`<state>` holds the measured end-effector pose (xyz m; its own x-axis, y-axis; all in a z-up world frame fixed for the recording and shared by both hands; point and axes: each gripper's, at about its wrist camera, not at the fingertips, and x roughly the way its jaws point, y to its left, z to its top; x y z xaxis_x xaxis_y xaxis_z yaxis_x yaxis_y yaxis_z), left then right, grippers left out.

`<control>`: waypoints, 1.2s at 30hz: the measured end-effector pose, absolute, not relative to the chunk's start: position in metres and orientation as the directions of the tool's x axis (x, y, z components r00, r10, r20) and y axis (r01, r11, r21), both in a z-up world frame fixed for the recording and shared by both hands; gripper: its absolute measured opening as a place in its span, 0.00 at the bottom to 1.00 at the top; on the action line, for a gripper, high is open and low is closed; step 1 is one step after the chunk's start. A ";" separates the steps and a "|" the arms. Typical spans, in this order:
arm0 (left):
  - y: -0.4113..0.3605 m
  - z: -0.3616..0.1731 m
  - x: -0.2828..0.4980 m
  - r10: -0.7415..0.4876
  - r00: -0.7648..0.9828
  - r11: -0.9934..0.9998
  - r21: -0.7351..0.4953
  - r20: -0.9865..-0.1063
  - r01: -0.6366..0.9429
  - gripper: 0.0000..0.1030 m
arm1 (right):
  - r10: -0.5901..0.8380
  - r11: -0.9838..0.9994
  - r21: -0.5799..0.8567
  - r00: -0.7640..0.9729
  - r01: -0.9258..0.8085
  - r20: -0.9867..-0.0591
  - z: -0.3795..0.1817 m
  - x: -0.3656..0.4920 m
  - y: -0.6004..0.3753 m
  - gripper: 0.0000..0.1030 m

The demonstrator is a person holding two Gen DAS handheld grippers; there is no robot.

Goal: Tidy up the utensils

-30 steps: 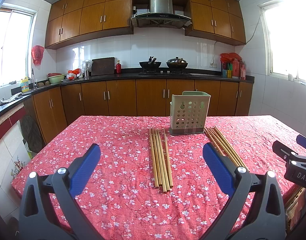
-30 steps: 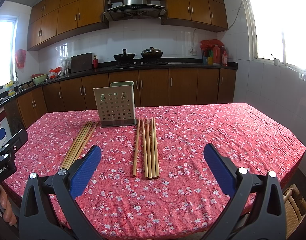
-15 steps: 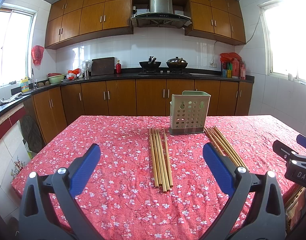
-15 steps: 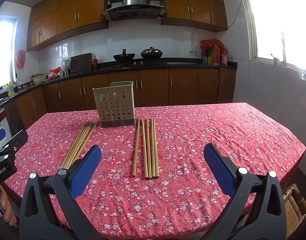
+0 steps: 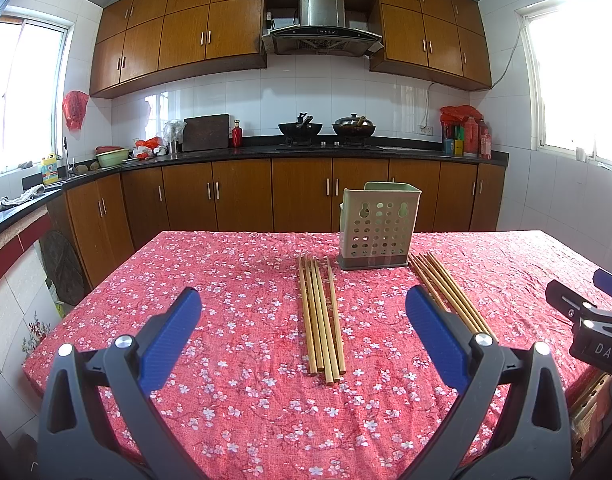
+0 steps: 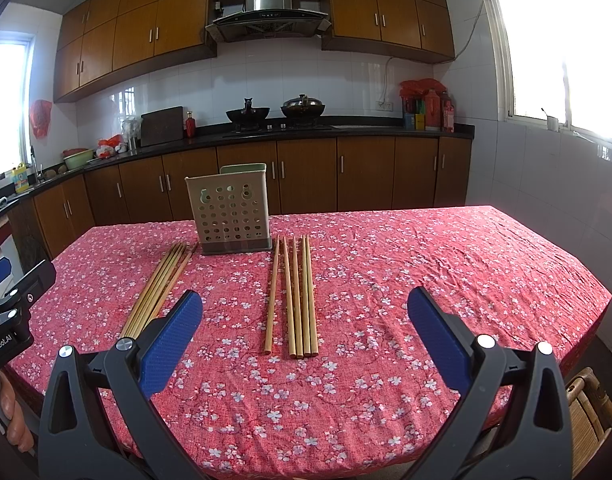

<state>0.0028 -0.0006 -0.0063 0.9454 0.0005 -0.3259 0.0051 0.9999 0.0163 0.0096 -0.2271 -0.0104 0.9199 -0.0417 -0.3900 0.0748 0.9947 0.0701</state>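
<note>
A perforated utensil holder [image 5: 376, 228] is standing upright toward the far side of the table, on a red floral tablecloth [image 5: 233, 280]; through its round holes and above its rim nothing is showing, though the inside is not fully visible from either wrist view. Two groups of bamboo chopsticks are lying flat on the cloth, one on either side of the holder and close to its base. The left chopstick bundle [image 5: 321, 316] is stretching from beside the holder's left corner toward the camera, with one stick lying slightly apart from the others. The right chopstick bundle [image 6: 293, 294] is lying the same way on the holder's other side, one stick angled off to the left of the rest. The left gripper [image 5: 301, 332] is hovering above the near table edge with its blue pads spread wide and holding nothing. The right gripper [image 6: 303, 330] is likewise hanging with its jaws wide apart, gripping nothing.
</note>
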 end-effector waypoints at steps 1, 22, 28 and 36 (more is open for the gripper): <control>-0.001 -0.006 0.003 0.000 0.945 1.000 0.016 -0.326 0.005 0.96 | -0.042 0.995 0.070 0.920 0.075 -0.390 -0.010 0.009 -0.227 0.98; 0.042 -0.044 0.083 0.022 0.821 0.994 -0.076 -0.570 -0.079 0.96 | -0.019 0.972 0.170 0.777 0.162 -0.629 -0.049 0.103 -0.277 0.93; 0.050 -0.058 0.120 0.046 0.767 0.995 -0.043 -0.640 -0.095 0.96 | 0.081 0.972 0.205 0.645 0.119 -0.760 -0.082 0.160 -0.279 0.45; 0.052 -0.078 0.157 -0.051 0.679 0.993 -0.110 -0.732 -0.045 0.57 | 0.134 0.975 0.215 0.604 0.063 -0.786 -0.096 0.186 -0.260 0.21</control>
